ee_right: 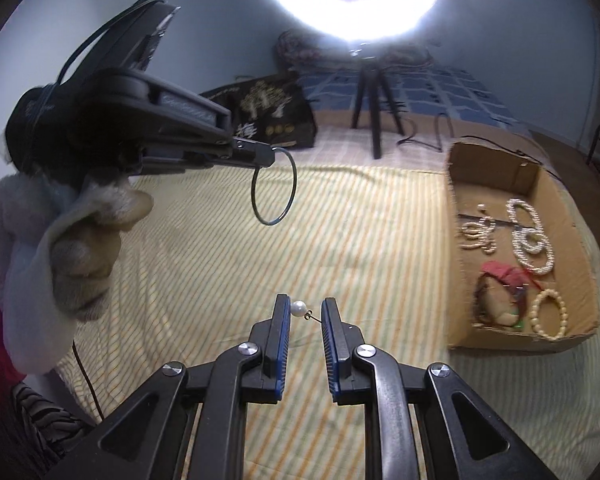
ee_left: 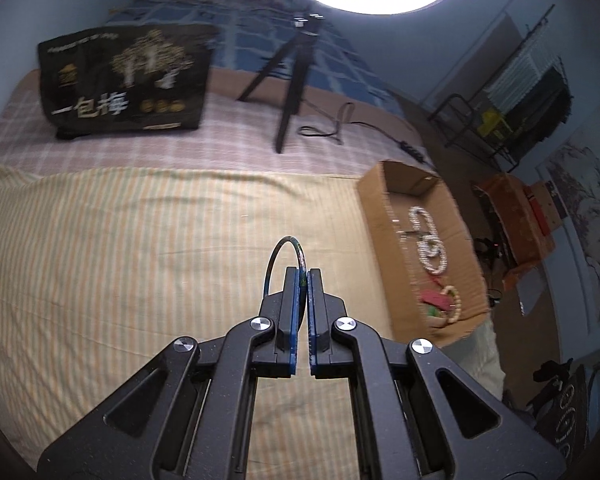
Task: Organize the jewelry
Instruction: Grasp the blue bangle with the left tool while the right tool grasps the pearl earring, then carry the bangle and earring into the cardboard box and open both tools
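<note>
Left tongs [ee_right: 266, 156] clench a thin bangle [ee_right: 274, 186], lifted above the bed [ee_right: 220, 248]. Right tongs [ee_right: 305, 312] grip a pearl earring [ee_right: 299, 309]. Open striped sheet lies between them and the box [ee_right: 452, 208] at the bed's right edge.

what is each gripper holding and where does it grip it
The left gripper is shut on a thin dark bangle, pinching its rim. The right gripper clamps a pearl earring end to end, pearl against one pad, wire against the other.
</note>
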Demonstrator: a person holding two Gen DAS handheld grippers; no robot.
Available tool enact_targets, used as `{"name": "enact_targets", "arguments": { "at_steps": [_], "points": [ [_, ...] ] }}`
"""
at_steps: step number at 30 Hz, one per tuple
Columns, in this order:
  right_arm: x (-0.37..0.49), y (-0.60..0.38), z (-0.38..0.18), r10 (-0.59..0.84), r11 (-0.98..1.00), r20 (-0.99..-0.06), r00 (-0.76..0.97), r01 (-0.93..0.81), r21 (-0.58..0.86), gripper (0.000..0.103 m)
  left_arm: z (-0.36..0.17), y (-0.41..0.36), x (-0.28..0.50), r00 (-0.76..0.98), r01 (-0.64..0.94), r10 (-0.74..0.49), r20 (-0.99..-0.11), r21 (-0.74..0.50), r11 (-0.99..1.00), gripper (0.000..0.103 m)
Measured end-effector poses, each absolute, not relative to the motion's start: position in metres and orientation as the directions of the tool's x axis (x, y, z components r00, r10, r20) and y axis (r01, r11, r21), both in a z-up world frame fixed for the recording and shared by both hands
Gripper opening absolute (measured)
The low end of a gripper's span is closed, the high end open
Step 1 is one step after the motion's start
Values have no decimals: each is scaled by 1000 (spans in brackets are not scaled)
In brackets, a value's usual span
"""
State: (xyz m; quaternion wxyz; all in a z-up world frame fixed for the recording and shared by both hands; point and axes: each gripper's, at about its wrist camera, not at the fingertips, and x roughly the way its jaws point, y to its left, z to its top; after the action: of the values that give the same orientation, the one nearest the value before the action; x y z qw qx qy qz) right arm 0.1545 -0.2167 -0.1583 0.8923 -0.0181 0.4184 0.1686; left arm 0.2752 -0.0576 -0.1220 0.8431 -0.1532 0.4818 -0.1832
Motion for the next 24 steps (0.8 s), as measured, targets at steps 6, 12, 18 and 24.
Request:
{"name": "enact_targets", "arguments": {
  "at_steps": [6,12,18,24],
  "points": [
    [155,-246,-151,265,957,-745,612,-263,124,14,-110,-86,273,468,217,-492,-735,-444,869,1],
    [158,-276,-145,236,968,-742,627,-218,123,14,-102,-111,276,469,256,-514,-718,-446,858,1],
    [160,-304,-139,212,976,-739,640,-171,132,14,-95,-133,284,468,286,-533,-705,-449,846,1],
    [164,-328,-134,188,982,-737,650,-136,131,14,-88,-154,299,472,301,-553,-687,-464,833,1]
  ]
}}
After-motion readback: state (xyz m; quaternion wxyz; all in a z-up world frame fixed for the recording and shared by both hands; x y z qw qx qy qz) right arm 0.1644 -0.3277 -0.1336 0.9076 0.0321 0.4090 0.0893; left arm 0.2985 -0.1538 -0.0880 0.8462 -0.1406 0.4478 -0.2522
